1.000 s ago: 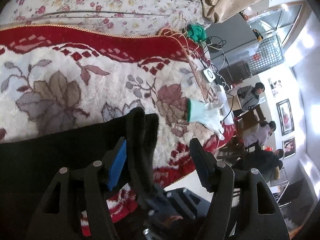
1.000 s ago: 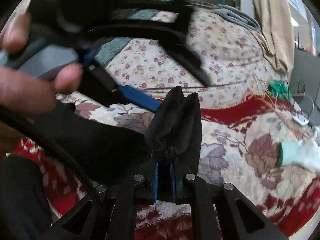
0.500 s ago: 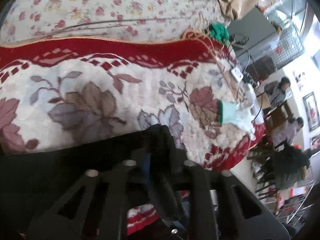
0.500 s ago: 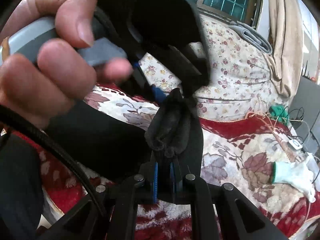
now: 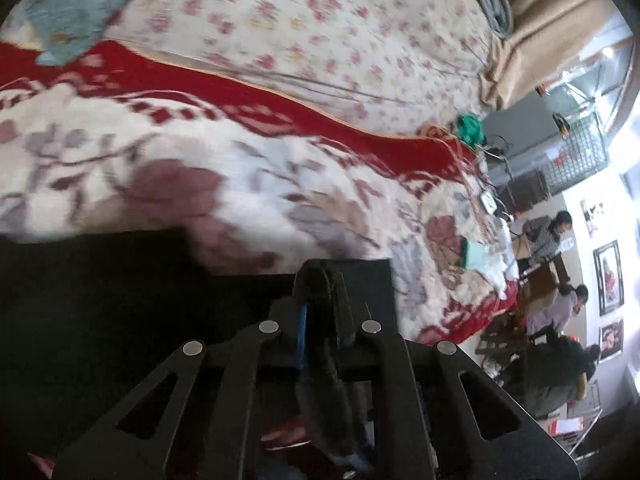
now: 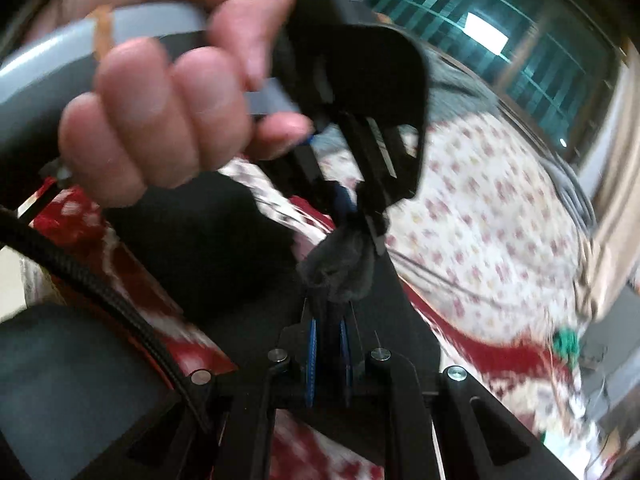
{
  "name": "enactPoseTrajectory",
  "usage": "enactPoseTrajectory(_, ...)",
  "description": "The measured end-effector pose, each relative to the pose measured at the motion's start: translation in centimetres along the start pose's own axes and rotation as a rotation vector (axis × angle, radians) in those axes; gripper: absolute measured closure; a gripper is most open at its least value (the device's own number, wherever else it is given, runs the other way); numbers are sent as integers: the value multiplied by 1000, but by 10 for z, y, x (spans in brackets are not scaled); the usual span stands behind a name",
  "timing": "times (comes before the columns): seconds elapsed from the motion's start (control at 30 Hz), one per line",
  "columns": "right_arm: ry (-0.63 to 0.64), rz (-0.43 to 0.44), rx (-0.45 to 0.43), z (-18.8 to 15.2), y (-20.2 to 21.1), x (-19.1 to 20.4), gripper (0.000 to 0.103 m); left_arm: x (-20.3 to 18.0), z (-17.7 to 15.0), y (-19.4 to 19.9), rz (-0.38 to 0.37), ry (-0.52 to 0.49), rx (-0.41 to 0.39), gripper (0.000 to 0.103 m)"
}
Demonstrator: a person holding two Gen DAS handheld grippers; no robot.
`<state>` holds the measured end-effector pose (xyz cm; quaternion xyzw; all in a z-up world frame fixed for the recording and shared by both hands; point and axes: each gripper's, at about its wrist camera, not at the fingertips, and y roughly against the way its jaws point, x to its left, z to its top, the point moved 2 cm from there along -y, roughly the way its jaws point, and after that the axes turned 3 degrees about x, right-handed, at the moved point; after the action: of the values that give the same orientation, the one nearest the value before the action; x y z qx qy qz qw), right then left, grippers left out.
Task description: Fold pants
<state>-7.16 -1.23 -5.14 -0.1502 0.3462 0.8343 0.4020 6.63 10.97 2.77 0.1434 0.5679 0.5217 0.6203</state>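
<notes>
The black pants (image 5: pixel 100 304) lie on a red and white flowered blanket (image 5: pixel 248 200). My left gripper (image 5: pixel 320 304) is shut on a bunched edge of the pants near their right end. My right gripper (image 6: pixel 330 320) is shut on another bunched edge of the pants (image 6: pixel 340 268) and holds it above the blanket. In the right wrist view the left gripper (image 6: pixel 360 208) and the hand holding it (image 6: pixel 160 120) are close in front, its fingers pinching the same cloth just above mine.
A white glove with a green cuff (image 5: pixel 484 258) lies near the blanket's right edge. A floral sheet (image 5: pixel 320 32) covers the bed behind. Cables and a green bundle (image 5: pixel 470 128) lie at the far right. People sit beyond the bed edge.
My left gripper closed on the pants edge and moved left along the blanket. My right gripper lifted its cloth up toward the left gripper.
</notes>
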Motion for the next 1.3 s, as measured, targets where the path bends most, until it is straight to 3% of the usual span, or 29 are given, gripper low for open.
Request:
enactPoseTrajectory(0.2, 76, 13, 61, 35, -23, 46, 94, 41, 2, 5, 36, 25, 14, 94)
enactPoseTrajectory(0.3, 62, 33, 113, 35, -32, 51, 94, 58, 0, -5, 77, 62, 37, 83)
enactPoseTrajectory(0.33, 51, 62, 134, 33, -35, 51, 91, 65, -1, -8, 88, 91, 42, 73)
enactPoseTrajectory(0.4, 25, 82, 159, 30, -39, 49, 84, 72, -2, -7, 70, 132, 34, 69)
enactPoseTrajectory(0.47, -3, 92, 145, 30, -36, 45, 78, 72, 0, 7, 58, 146, -8, 69)
enactPoseTrajectory(0.57, -92, 173, 71, 31, -12, 31, 62, 63, 4, 41, 79, 131, -101, 55)
enactPoseTrajectory(0.67, -152, 192, -39, 21, 21, 15, 57, 36, -1, 62, 94, 59, -149, 54)
enactPoseTrajectory(0.77, -192, 145, -122, -3, 50, -9, 56, 0, -23, 63, -17, 8, -180, 52)
enactPoseTrajectory(0.87, -240, 58, -88, -43, 47, -46, 56, -14, -45, 39, -77, 11, -175, 52)
enactPoseTrajectory(0.93, -290, 34, -12, -70, 30, -80, 56, -9, -57, 10, -28, 35, -140, 52)
enactPoseTrajectory(1.0, -363, 134, 6, -83, 17, -115, 59, 12, -68, -19, 107, 83, -88, 54)
enactPoseTrajectory(1.03, -381, 183, -8, -83, 15, -127, 59, 26, -74, -27, 124, 120, -86, 64)
enactPoseTrajectory(1.13, -343, 314, -113, -72, 7, -156, 59, 36, -79, -23, 66, 128, -137, 65)
enactPoseTrajectory(1.3, -289, 580, -153, -53, -26, -161, 60, 33, -87, -21, 62, 88, -207, 65)
